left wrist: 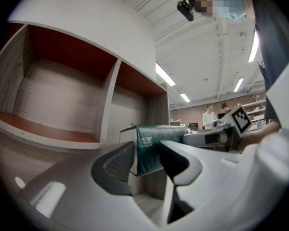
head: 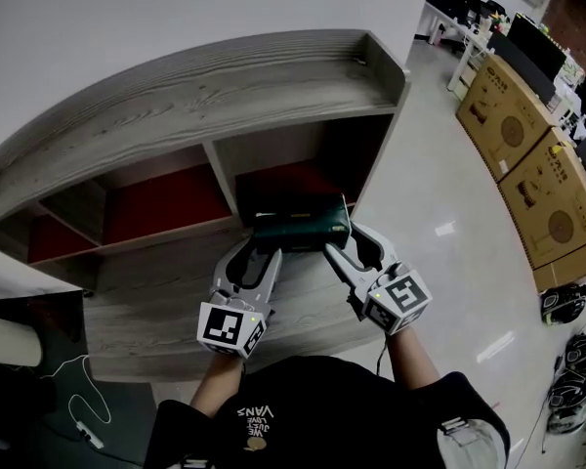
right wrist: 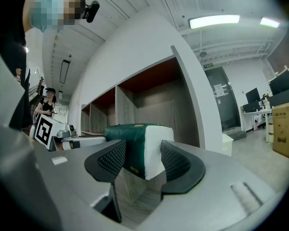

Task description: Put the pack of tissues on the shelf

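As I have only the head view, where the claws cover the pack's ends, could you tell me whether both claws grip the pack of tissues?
Observer: Yes; the left gripper view shows the left claw shut on the pack of tissues, at one end.
Operator: And the right one?
Observer: The right claw is shut on the other, white end.
Operator: Is it set down?
Observer: Seemingly not; the right gripper view shows the shelf's board beneath it.

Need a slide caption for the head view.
Left gripper and right gripper hold the tissue pack before the shelf.
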Tool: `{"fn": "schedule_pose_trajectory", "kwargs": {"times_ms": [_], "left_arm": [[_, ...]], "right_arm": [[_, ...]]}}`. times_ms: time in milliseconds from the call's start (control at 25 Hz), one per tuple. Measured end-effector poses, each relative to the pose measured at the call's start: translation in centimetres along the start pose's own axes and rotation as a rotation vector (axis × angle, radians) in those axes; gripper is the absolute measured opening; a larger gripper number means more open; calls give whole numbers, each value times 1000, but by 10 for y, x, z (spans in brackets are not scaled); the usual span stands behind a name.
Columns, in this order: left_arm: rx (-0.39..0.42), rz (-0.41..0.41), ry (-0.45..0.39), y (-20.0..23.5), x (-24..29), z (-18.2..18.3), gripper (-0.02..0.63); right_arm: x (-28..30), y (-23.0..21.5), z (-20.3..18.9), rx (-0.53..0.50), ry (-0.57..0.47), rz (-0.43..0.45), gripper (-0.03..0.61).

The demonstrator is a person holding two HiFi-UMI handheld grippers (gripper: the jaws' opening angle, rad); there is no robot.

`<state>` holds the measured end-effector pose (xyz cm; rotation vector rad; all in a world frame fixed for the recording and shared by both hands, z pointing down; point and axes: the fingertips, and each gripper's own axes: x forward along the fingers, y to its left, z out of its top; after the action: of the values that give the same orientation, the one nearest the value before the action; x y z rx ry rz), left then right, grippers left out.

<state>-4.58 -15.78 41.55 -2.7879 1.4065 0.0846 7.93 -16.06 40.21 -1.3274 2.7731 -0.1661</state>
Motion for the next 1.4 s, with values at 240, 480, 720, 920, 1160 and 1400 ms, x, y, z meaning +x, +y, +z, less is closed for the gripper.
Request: {"fn": "schedule_pose_trajectory", "kwargs": {"times_ms": [240,480,720,920,1160,1400], "left_arm": [[-2,44,23,3,12,-13,198],[3,72,33,6,23,-21,198],[10,90,42,17,36,-21,198],[28,120,57,18,38,-26,198],[53,140,78,24,45,-28,198],[45,160,89,25,47,-32,198]], "right_arm": [[10,-17,-12,-6,21,37,224],[18,-31,-17,-53,32,49,224],[34,-41,-14,-71,38,39,224],[37,-44,-18,-76,46,15,223],[44,-49,-18,-85,49,-26,224],[45,-51,-19,-89,56,-52,224]]}}
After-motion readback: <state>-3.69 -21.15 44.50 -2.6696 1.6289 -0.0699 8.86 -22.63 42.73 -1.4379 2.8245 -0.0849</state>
